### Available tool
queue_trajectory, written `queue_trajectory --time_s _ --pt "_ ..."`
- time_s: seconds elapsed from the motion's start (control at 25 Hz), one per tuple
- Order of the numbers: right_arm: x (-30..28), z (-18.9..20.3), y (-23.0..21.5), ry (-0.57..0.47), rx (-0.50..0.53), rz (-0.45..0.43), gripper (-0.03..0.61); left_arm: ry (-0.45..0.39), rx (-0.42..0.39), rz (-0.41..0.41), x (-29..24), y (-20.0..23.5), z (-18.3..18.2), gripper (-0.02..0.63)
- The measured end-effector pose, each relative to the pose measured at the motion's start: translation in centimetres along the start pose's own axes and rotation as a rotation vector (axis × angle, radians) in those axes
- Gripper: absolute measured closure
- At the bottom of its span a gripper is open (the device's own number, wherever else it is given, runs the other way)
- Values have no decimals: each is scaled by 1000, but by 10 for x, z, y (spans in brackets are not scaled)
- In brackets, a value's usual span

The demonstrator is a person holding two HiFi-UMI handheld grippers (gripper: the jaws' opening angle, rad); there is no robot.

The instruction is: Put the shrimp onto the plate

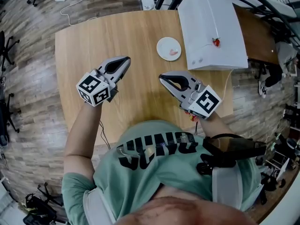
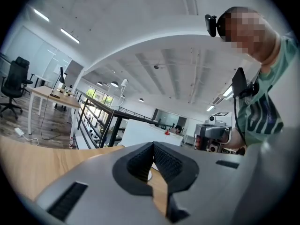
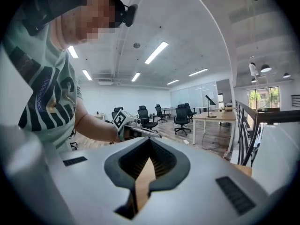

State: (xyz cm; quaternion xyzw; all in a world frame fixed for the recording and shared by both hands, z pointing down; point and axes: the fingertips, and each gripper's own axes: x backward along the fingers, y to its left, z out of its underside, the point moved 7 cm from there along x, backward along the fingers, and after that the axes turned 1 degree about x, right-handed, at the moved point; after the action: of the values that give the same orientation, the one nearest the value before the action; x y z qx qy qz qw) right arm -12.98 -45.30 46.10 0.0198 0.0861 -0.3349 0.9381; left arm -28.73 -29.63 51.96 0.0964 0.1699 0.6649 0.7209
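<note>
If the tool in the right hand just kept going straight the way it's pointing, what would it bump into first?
Probably the left tool: the right tool points straight at its tips. Their heights may differ, so it could slip past.

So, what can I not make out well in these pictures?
Head view: the pale pink piece on the plate is too small to name as shrimp.
Head view: the red thing on the white box is too small to identify.
Left gripper view: the left gripper itself hides most of the table.
Right gripper view: it faces away, so no plate shows.
</note>
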Motion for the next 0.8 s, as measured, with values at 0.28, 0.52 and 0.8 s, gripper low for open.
queue_trajectory --time_s 0.28,0.52,0.8 --pt "-19 -31 47 7 -49 56 572 -51 -36 -1 94 -16 -16 607" --pt "-59 -57 77 3 -52 71 572 -80 -53 -36 174 -11 -23 607" --pt "-19 -67 103 -14 -54 152 572 -31 -30 -7 197 -53 -4 607"
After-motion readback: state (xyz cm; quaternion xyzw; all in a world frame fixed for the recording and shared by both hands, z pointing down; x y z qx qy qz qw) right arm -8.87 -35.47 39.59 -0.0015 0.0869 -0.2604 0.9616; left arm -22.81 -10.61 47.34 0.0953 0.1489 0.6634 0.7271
